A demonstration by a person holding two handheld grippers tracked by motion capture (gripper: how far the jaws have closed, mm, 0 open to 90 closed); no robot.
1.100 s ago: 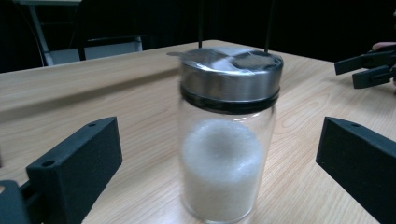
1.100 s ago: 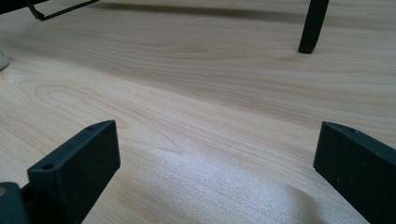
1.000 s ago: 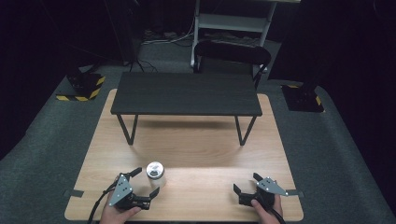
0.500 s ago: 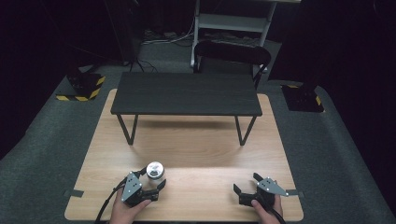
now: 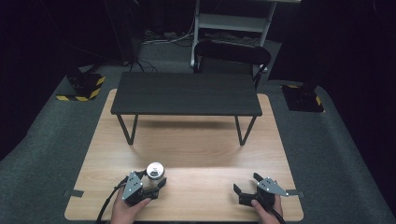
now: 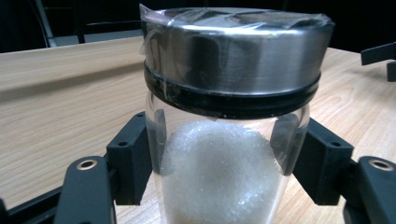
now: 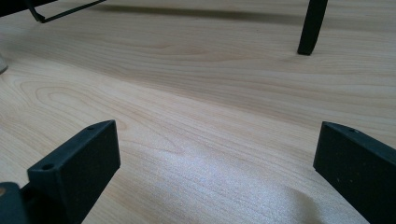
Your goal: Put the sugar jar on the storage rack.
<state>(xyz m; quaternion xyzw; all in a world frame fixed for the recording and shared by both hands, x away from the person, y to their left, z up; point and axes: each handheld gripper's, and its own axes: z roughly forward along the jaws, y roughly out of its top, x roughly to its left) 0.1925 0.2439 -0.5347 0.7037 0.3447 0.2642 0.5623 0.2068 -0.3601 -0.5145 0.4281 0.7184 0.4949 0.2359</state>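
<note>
On the wooden table (image 5: 187, 154) there is one jar (image 5: 155, 171), one small black bench (image 5: 186, 94), and two grippers, each held in one hand. The jar stands upright near the front edge of the table, toward the front left corner. The bench stands across the back half of the table, on thin black legs.

The left gripper (image 5: 148, 185) is at the front edge, just before the jar. In the left gripper view the jar (image 6: 233, 116) is seen very close: it is of clear glass, with a metal lid (image 6: 233, 51) covered by a thin plastic film and a black ring under it, and inside there are white grains. The two jaws stand one at each side of the glass, very near to it, but I cannot tell if they press it or only stand around it. The high view gives the jar only as a small round lid from above.

The right gripper (image 5: 246, 184) is near the front right corner, well apart from the jar. Its jaws are wide apart and hold nothing; in the right gripper view there is bare wood between them, and one leg of the bench (image 7: 312, 28) farther back.
</note>
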